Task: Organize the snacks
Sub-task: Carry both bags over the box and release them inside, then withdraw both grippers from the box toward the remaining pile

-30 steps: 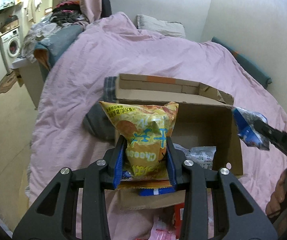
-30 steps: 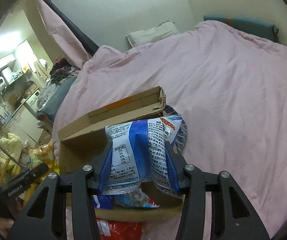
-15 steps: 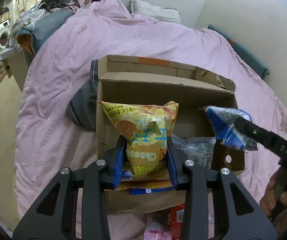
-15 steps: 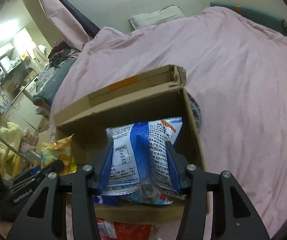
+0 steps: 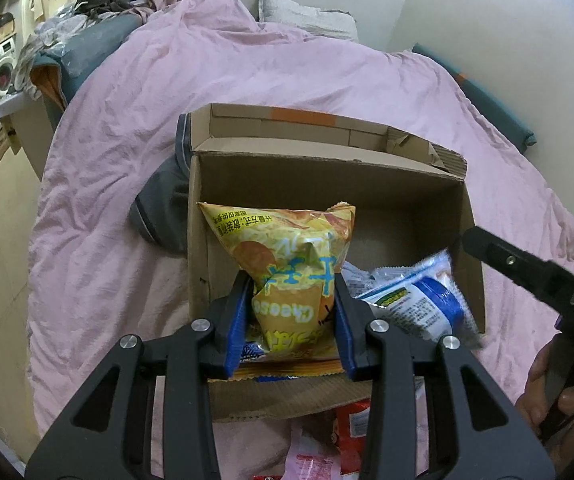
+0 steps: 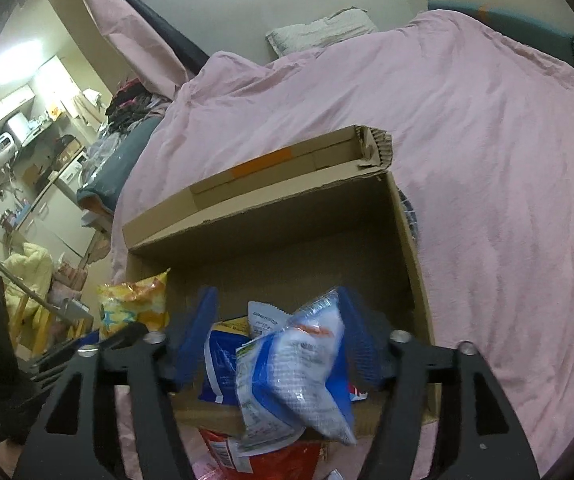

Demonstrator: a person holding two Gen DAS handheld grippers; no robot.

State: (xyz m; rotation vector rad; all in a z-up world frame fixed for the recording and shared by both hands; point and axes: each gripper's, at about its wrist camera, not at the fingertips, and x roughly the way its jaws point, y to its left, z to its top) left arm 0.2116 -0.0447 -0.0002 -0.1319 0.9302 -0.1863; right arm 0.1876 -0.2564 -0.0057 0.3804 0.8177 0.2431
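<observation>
Dropping blue bag [image 6: 295, 364], probably free, between just-opened right gripper [image 6: 283, 344] jaws above box [image 6: 411, 240]; left gripper [image 5: 293, 312] clamps upright yellow bag [image 5: 287, 256].

box [image 5: 415, 184] far half bare, near half w/ snack packs [image 5: 371, 276], far flap [image 6: 271, 168] overhangs rim

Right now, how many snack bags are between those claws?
2: a yellow bag clamped in the left gripper; a blue-white bag loose in the just-opened right gripper. More lie below.
</observation>
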